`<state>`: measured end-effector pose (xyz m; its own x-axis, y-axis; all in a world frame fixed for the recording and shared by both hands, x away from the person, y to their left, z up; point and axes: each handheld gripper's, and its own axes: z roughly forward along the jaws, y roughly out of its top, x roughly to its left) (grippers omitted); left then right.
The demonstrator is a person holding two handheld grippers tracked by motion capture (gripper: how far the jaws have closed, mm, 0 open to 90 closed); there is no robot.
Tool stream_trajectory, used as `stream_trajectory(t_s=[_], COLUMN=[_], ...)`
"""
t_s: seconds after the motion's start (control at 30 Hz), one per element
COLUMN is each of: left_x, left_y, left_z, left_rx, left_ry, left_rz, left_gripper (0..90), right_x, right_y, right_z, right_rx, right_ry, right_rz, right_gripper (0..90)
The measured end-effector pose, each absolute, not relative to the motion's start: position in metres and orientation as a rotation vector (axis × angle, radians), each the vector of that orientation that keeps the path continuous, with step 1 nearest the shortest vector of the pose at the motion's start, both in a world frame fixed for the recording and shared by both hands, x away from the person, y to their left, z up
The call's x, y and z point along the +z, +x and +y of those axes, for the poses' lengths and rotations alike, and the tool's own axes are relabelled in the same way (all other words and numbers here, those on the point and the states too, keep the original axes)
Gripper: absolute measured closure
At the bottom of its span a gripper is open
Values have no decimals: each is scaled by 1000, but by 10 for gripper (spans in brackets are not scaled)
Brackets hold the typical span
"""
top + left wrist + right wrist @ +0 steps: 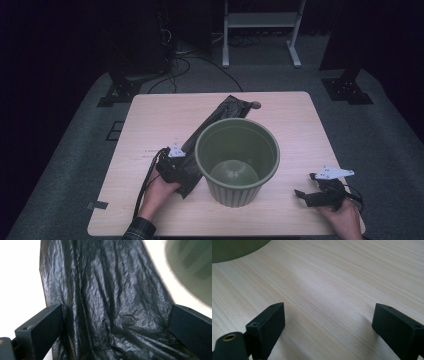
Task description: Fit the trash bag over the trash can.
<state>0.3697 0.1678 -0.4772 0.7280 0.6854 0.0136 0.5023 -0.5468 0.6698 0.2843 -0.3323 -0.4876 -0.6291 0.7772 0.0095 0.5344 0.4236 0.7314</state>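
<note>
From above, your left gripper [176,162] sits at the near end of the black plastic bag [220,117], which lies flat on the wooden table [150,115] and runs diagonally from near left to the far middle, passing just left of and behind the green ribbed bin [236,160]. The bin stands upright near the table's middle, mouth open. Your right gripper [312,192] rests low at the near right corner of the table, well apart from the bin and the bag. In the left gripper view, your jaws stand wide apart with the crinkled bag [107,302] spread between them; the bag reaches both jaws, but they have not pinched it, so the gripper is open over it. The bin's green wall [192,267] shows blurred at the upper right, near the bag's edge. In the right gripper view, your jaws are spread wide with bare table [332,290] between them, holding nothing, and the bin's base [234,248] curves into the far left corner.
</note>
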Motion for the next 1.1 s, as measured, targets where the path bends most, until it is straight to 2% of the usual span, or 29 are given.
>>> stream_trajectory(t_s=[0.07,0.13,0.17,0.27,0.3,0.37,0.43,0.6,1.1], left_x=[-476,-473,-472,-468,-468,-467,-466,-465,-459], left_y=[369,366,365,361,361,359,358,348,299], left_z=[169,171,172,176,177,179,183,193,227], left_rx=[362,355,352,340,335,328,311,286,246], left_ry=[2273,2274,2270,2278,2281,2287,2291,2295,2272], left_rz=[882,850,844,824,822,821,822,810,814], left_gripper=[17,136,233,442,565,674,745,802,800], right_x=[-488,-488,-488,-488,-488,-488,-488,-488,-488], right_y=[284,285,285,285,285,285,285,285,285], right_z=[-332,-332,-332,-332,-332,-332,-332,-332,-332], right_rx=[1029,1029,1029,1028,1028,1028,1028,1027,1026], right_ry=[1130,1131,1132,1133,1134,1134,1135,1138,1146], right_rz=[2351,2350,2349,2349,2348,2348,2348,2346,2342], right_gripper=[99,99,99,100,100,100,100,100,100])
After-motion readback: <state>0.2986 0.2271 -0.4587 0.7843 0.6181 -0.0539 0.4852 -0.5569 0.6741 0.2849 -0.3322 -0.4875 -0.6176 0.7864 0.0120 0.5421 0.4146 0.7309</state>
